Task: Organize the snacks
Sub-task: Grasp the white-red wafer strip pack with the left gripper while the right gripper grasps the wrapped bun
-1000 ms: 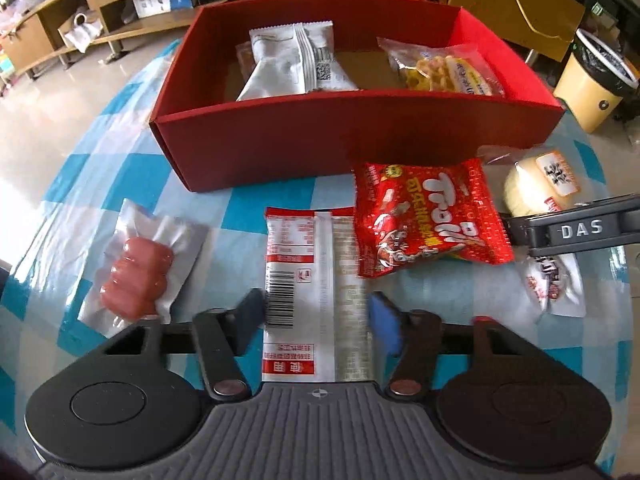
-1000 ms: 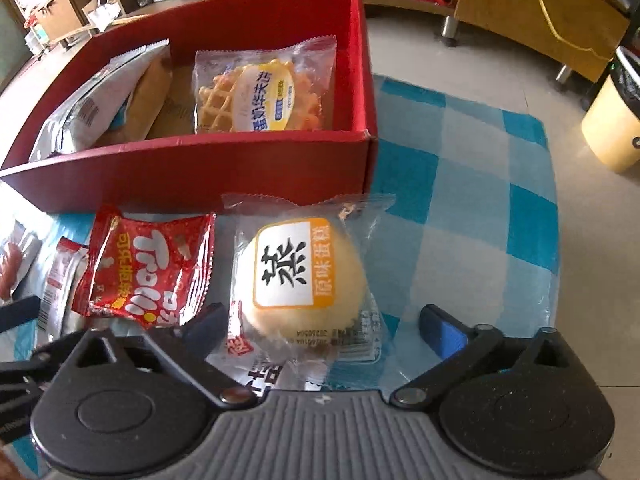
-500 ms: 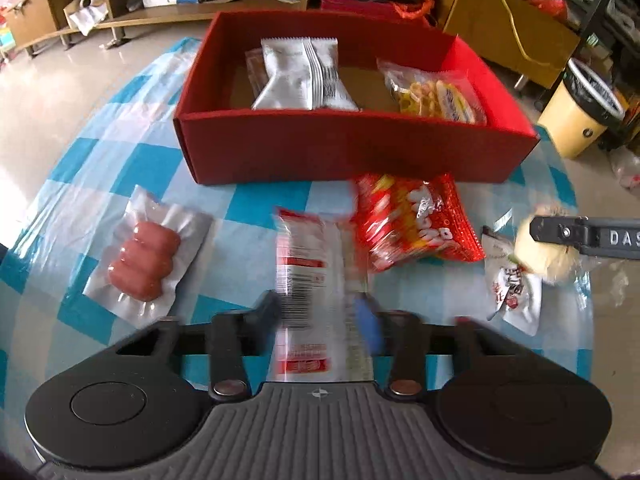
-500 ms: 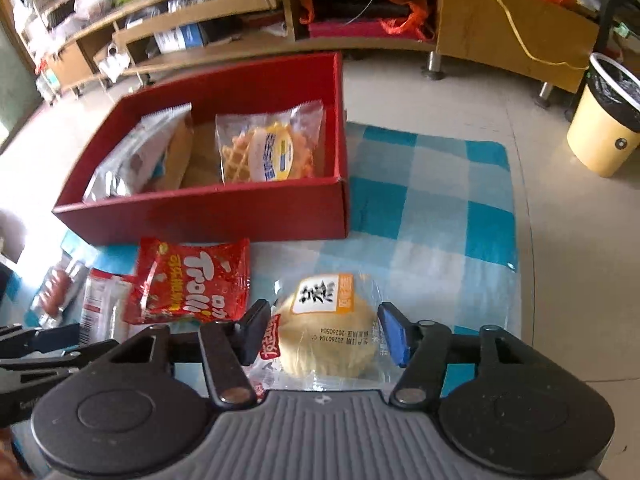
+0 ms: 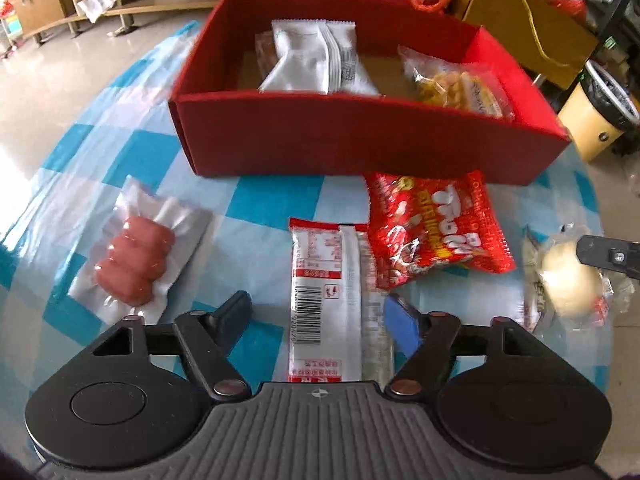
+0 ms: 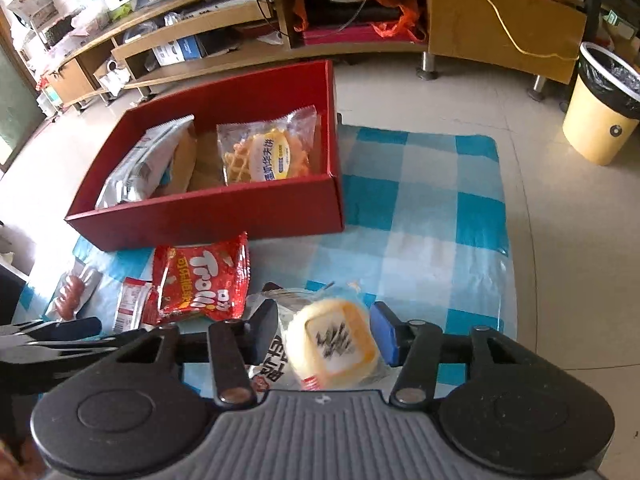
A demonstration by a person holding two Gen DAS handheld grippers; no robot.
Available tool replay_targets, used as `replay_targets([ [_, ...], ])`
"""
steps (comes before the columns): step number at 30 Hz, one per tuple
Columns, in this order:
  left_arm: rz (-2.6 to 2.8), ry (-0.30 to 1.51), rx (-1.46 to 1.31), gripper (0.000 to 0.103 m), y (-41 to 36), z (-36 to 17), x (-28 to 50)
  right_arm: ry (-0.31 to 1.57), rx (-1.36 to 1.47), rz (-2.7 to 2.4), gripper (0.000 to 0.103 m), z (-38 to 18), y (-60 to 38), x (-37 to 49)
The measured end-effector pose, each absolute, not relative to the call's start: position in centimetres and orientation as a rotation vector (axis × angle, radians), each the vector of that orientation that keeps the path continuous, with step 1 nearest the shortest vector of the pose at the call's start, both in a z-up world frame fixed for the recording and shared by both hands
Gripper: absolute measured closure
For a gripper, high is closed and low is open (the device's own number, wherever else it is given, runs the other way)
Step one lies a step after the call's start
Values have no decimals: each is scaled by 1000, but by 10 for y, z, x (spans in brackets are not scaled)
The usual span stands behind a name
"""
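Two grippers at work over a blue-and-white checked cloth (image 6: 420, 208). Right gripper (image 6: 324, 334) is clamped on a round yellow cake in clear wrap (image 6: 334, 340), pads pressing either side, the packet raised off the cloth just in front of the red box (image 6: 224, 216). Left gripper (image 5: 316, 314) has just been opening; its jaws stand spread about a long white-and-red sachet (image 5: 328, 304), the blue pad close to the sachet's edge, the dark one clear of it; no pinch. Judgement: the step in hand is carrying the cake over the near wall and setting it in the bare middle of the box floor, between the silver pouch (image 6: 140, 164) and the waffle packet (image 6: 268, 148). Keep the squeeze light, since the cake looks soft and the film slippery; clear the wall before lowering. Box is stiff matte card, shallow. Glossy red gummy bag (image 6: 202, 280) is crinkled foil; vacuum-packed sausages (image 5: 134, 266) lie flat in tight clear plastic, well left of the sachet.
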State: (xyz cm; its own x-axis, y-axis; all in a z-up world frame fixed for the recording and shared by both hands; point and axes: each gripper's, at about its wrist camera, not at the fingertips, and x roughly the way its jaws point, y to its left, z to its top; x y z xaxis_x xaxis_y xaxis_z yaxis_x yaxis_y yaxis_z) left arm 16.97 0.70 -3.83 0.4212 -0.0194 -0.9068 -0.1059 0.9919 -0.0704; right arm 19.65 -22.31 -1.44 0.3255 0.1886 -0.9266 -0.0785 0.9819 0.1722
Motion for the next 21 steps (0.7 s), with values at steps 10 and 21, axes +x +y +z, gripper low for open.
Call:
replay_targets([
  [10,9,1108,-23,48,-20,-35,165,1245,149,160,34,-17,-251,202],
  [21,-10,1093,-135,49,-1,-16,154,1284,130,213,24,-28,-238,198],
])
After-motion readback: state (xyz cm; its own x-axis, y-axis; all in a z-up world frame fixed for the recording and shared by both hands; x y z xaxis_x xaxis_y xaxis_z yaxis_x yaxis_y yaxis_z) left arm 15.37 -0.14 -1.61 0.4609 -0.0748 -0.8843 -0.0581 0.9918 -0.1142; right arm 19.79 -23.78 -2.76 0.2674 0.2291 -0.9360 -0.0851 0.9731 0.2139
